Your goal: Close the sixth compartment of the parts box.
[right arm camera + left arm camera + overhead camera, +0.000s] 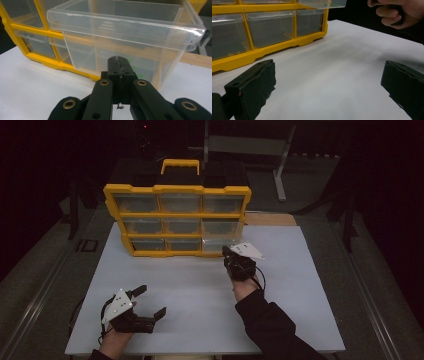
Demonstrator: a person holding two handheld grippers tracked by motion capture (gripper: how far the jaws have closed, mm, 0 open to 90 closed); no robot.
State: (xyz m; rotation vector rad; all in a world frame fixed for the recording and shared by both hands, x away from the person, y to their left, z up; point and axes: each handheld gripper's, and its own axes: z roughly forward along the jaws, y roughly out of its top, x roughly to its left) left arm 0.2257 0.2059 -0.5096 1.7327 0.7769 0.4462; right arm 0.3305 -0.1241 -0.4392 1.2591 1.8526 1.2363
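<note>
A yellow organizer (177, 214) with clear drawers stands at the back of the white table (200, 285). Its right drawer in the middle row (125, 32) is pulled out toward me, and small green bits (130, 60) show through its plastic. My right gripper (226, 251) is shut, its tips (117, 59) at the front wall of that clear drawer (222, 232). My left gripper (151, 301) rests near the table's front left, open, with only bare table between its jaws (329, 82). The right hand (397, 12) appears in the left gripper view beside the pulled-out drawer (322, 3).
The organizer's yellow carry handle (180, 165) rises behind it. A wooden strip (270, 219) lies at the table's back right. A grey metal stand (280, 165) is on the floor beyond. White table surface stretches between the two grippers.
</note>
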